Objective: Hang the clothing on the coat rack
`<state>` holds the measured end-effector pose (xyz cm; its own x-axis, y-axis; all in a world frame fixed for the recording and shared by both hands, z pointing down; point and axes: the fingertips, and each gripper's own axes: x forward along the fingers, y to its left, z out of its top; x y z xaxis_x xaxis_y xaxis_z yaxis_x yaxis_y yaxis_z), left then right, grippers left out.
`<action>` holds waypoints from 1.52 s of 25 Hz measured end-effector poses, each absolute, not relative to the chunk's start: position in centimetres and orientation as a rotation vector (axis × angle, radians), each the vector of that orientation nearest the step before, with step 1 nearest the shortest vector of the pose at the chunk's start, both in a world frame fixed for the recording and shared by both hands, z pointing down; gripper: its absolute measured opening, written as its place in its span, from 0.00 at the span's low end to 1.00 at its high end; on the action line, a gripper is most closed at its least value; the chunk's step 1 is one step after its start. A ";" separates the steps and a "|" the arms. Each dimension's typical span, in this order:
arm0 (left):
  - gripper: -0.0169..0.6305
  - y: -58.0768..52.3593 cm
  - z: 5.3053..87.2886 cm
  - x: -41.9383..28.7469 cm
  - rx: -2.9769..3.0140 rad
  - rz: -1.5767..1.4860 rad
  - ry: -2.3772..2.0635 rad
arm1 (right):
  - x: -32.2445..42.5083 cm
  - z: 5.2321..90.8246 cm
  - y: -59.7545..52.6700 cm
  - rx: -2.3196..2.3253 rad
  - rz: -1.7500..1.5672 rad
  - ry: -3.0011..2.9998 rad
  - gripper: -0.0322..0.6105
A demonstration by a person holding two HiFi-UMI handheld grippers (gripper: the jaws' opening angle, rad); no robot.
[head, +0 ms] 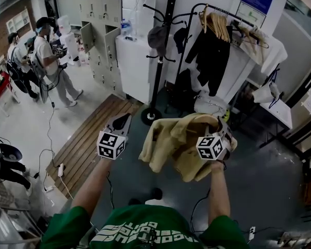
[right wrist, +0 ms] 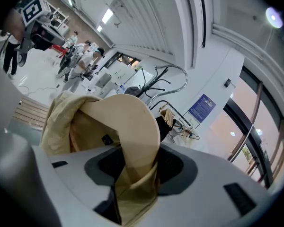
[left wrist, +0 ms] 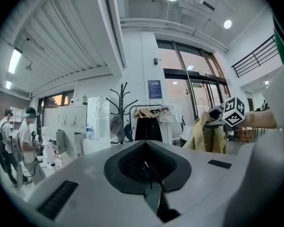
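Observation:
A tan jacket [head: 171, 144] hangs in a bunch from my right gripper [head: 223, 124], which is shut on its collar. In the right gripper view the cloth [right wrist: 113, 126] sits pinched between the jaws [right wrist: 132, 174] and hides the space ahead. The black coat rack [head: 163, 35] stands straight ahead on a round base, with a grey cap and a dark item on its hooks. My left gripper [head: 123, 122] is held level to the left of the jacket, apart from it, jaws together and empty [left wrist: 146, 162]. From there the rack [left wrist: 119, 108] and the jacket [left wrist: 208, 136] are visible.
A metal garment rail [head: 212, 45] with a black coat on hangers stands right of the rack. White lockers [head: 101, 30] and a white cabinet are behind it. A wooden slat platform [head: 88, 144] and cables lie on the floor at left. People [head: 49, 61] stand at far left.

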<state>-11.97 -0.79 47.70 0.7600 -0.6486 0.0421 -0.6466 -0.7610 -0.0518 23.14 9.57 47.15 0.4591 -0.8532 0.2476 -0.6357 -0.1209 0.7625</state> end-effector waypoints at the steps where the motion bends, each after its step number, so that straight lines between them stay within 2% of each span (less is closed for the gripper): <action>1: 0.03 -1.0 47.7 -11.7 -2.914 -0.093 1.073 | 23.3 47.0 9.4 1.837 -0.316 -1.262 0.35; 21: 0.03 -4.8 45.6 -1.5 -2.854 -0.135 1.096 | 32.0 44.9 3.5 1.811 -0.389 -1.337 0.35; 38: 0.03 -10.5 46.4 2.6 -2.869 -0.117 1.083 | 34.6 44.8 -1.6 1.795 -0.406 -1.354 0.35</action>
